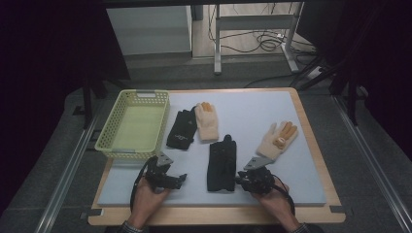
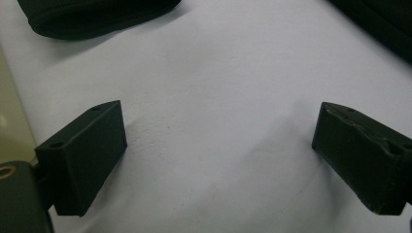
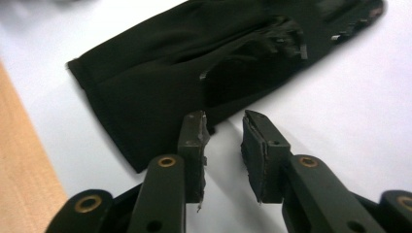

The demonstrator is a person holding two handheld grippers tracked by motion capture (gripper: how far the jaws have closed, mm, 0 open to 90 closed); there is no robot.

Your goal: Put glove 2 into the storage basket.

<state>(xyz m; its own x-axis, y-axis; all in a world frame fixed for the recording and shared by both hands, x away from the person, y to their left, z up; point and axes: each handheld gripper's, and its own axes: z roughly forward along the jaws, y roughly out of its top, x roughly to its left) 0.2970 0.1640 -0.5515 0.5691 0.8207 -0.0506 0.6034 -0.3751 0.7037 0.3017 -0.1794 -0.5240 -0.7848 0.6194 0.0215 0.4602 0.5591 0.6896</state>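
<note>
Four gloves lie on the pale mat [image 1: 252, 111]. A black glove [image 1: 182, 128] and a cream glove with orange fingertips [image 1: 207, 121] sit side by side near the back. Another black glove [image 1: 222, 162] lies in the front middle, and a second cream glove [image 1: 277, 140] lies to its right. My left gripper [image 1: 180, 178] rests on the mat left of the front black glove, its jaws wide open over bare mat [image 2: 218, 116]. My right gripper [image 1: 239, 180] sits at that glove's right cuff corner, jaws open only narrowly [image 3: 224, 121], with nothing between them and the black glove [image 3: 194, 63] just ahead.
A yellow-green mesh basket [image 1: 109, 131] stands at the mat's left, its wall at the left edge of the left gripper view [image 2: 7, 121]. The wooden table rim [image 1: 214, 216] runs along the front. Metal frame legs and cables lie on the floor beyond the table.
</note>
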